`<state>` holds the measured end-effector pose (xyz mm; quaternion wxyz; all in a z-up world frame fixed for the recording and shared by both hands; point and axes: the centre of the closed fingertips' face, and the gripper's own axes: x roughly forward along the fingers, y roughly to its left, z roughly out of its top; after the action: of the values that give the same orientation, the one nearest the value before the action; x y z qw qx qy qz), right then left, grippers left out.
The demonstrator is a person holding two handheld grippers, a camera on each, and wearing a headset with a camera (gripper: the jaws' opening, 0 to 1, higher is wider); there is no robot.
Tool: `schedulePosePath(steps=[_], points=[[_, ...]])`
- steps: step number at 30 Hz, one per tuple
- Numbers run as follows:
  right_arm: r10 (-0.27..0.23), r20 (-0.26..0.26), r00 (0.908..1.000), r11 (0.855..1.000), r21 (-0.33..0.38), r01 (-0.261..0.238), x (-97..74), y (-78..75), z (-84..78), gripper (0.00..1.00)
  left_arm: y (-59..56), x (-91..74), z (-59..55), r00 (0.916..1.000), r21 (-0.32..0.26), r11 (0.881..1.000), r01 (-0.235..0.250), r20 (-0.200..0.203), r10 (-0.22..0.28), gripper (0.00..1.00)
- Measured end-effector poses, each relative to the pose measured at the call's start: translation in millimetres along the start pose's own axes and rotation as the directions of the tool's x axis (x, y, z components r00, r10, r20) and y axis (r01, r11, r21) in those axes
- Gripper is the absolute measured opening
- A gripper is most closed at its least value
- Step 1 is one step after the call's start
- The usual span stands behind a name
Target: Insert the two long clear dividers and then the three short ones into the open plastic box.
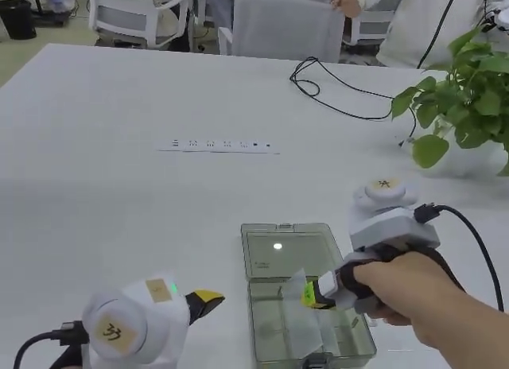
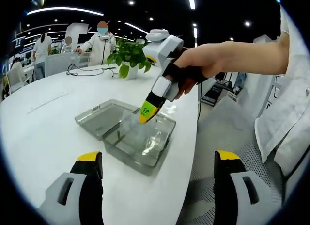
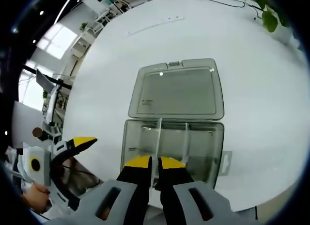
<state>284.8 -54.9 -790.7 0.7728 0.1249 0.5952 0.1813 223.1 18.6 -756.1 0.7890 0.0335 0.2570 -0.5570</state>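
Observation:
The open clear plastic box (image 1: 274, 321) lies near the table's front edge, its lid (image 1: 286, 248) folded back flat. My right gripper (image 1: 312, 294) reaches over the box base and is shut on a long clear divider (image 3: 158, 137) that runs lengthwise in the box (image 3: 133, 142). A second long divider (image 3: 186, 136) stands parallel to it on the right. My left gripper (image 1: 205, 302) hovers left of the box, open with nothing between its fingers. From the left gripper (image 2: 157, 157), the box (image 2: 160, 150) and the right gripper (image 2: 149, 110) lie ahead.
A potted plant (image 1: 461, 99) stands at the right, with a black cable (image 1: 342, 87) behind it. A white power strip (image 1: 219, 145) lies mid-table and a white round device (image 1: 385, 191) sits behind the box. Chairs and people are along the far edge.

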Motion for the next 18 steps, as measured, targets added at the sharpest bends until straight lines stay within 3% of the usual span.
schedulePosePath(steps=[9, 13, 18], points=[[-0.040, 0.012, 0.9991, 0.997, -0.066, 0.041, 0.9, 2.5, 0.8, 0.07, -0.7, 0.5, 0.2, 1.0000, -0.004, 1.000, 0.000, 0.002, 0.000, 0.97], [-0.083, 0.011, 0.9965, 0.986, -0.142, 0.084, 0.6, 4.1, 1.4, 0.07, -0.8, 0.2, 0.8, 1.0000, -0.007, 1.000, -0.001, 0.006, 0.001, 0.97], [-0.112, 0.010, 0.9936, 0.976, -0.188, 0.112, 0.7, 5.8, 2.6, 0.06, 0.1, -0.1, 1.5, 0.9999, -0.010, 1.000, -0.004, 0.010, 0.004, 0.97]])
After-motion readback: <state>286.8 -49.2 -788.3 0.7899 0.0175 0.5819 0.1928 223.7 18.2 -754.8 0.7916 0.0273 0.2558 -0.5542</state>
